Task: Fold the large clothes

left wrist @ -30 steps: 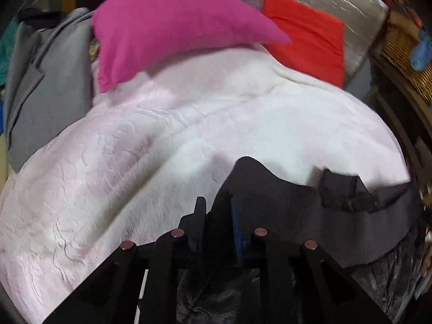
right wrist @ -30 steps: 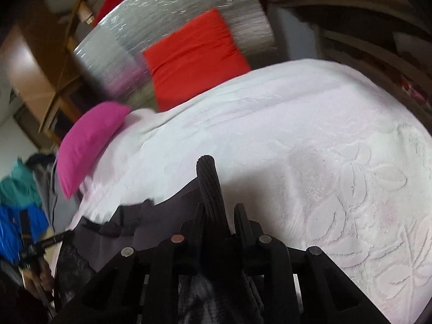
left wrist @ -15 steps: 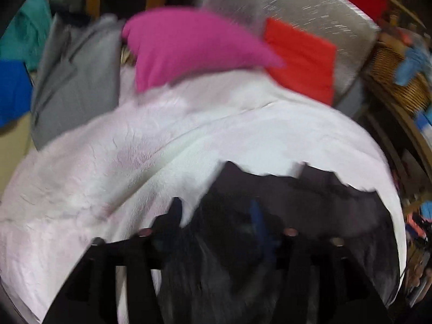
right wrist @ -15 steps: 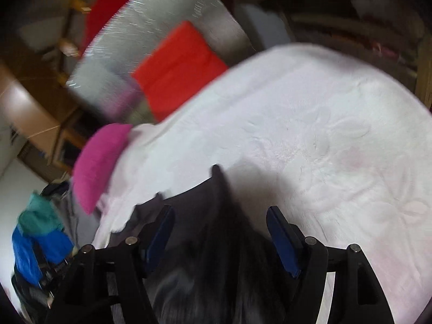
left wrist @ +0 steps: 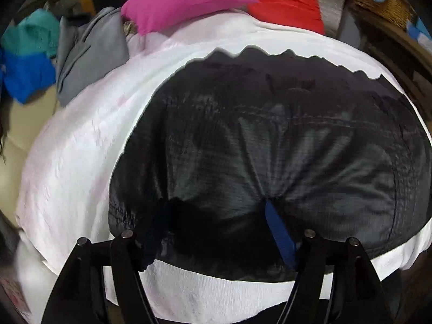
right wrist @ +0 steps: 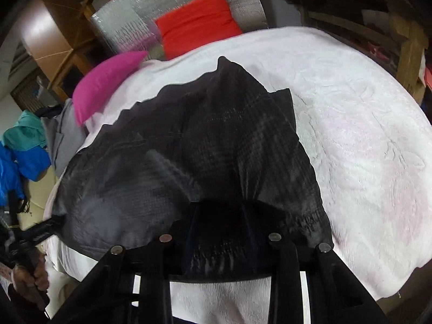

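A large black garment [left wrist: 270, 135] lies spread over the white bedspread [left wrist: 75, 162]; its scalloped far edge faces the pillows. My left gripper [left wrist: 217, 203] is at the garment's near hem. Its jaws stand wide and are opening; cloth lies loose between them, bunched against the blue-padded finger [left wrist: 278, 232]. In the right wrist view the same black garment [right wrist: 216, 135] fans out from my right gripper [right wrist: 220, 206], whose jaws are closing, with a gathered wad of the hem pressed between the pads. The left gripper [right wrist: 40, 229] shows at that view's left edge, held by a hand [right wrist: 29, 278].
A pink pillow [left wrist: 178, 2] and a red cushion [left wrist: 283, 2] lean at the head of the bed by a silver panel [right wrist: 175, 8]. Grey clothing [left wrist: 86, 54] and blue and teal clothes [left wrist: 27, 54] are piled at the left. A wicker basket [left wrist: 383, 2] stands at the right.
Both grippers drew back toward the bed's near edge, and the garment now lies spread out. The left jaws went from shut to wide. The right jaws opened, then narrowed on the hem.
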